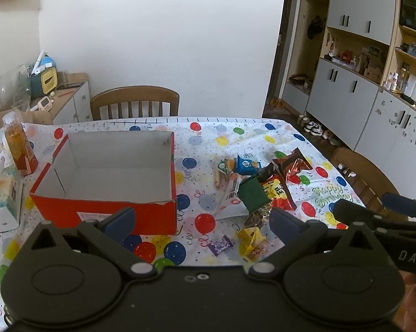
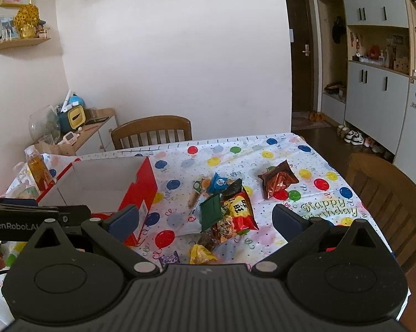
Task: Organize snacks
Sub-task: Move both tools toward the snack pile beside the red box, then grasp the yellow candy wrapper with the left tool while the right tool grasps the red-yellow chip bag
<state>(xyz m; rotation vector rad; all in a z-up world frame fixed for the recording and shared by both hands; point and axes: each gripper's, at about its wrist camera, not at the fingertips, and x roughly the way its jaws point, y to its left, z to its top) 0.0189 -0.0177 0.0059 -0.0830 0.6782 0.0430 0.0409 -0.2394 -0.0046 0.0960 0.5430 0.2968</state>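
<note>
Your left claw [image 1: 201, 222] hangs above the near edge of the tabletop [image 1: 235, 138] with its jaws spread wide and nothing between them, and your right claw [image 2: 205, 220] beside it is just as wide apart and empty. Closest beneath them lie a small purple candy [image 1: 220, 244] and a yellow wrapped snack [image 1: 251, 239], apart from each other on the balloon-print cloth. Just beyond sits the main heap of snacks: a dark green packet [image 1: 252, 193] leaning against a red and yellow bag [image 1: 278, 193], with a blue packet [image 1: 246, 163] at the far side. A shiny brown bag [image 2: 278, 182] lies apart to the right. To the left of the heap stands the open red cardboard box [image 1: 111, 177], its white inside bare. Past it stands a bottle of amber drink [image 1: 19, 146], and a wooden chair [image 1: 134, 103] is at the far edge
</note>
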